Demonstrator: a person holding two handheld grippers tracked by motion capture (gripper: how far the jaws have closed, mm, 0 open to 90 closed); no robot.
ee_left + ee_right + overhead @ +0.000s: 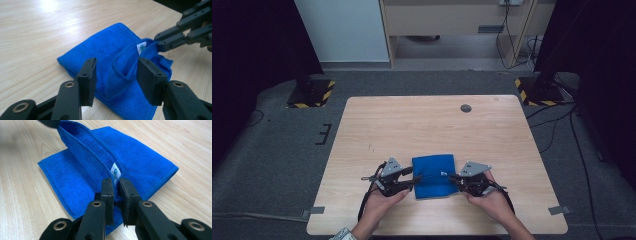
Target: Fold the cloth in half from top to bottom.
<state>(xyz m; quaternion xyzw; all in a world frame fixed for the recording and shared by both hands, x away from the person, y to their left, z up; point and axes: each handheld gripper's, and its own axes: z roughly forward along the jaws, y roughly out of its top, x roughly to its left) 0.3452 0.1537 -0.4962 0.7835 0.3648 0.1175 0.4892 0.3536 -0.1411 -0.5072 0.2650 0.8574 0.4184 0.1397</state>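
Observation:
A folded blue cloth (433,175) lies on the wooden table (422,125) near its front edge. My right gripper (451,176) comes in from the cloth's right side. It (115,182) is shut on a raised edge of the cloth (145,162), just below a small white label (115,171). My left gripper (414,181) is at the cloth's left side. Its jaws (116,68) stand open, and a loose fold of the cloth (105,50) sags between them without being pressed. The right gripper (160,41) also appears in the left gripper view, holding the lifted edge by the label (141,47).
A round grey cap (466,108) sits in the table's far part. Grey tape marks (317,210) lie at the front corners. Dark stand bases with yellow-black tape (312,92) rest on the floor beyond the table, with cables to the right.

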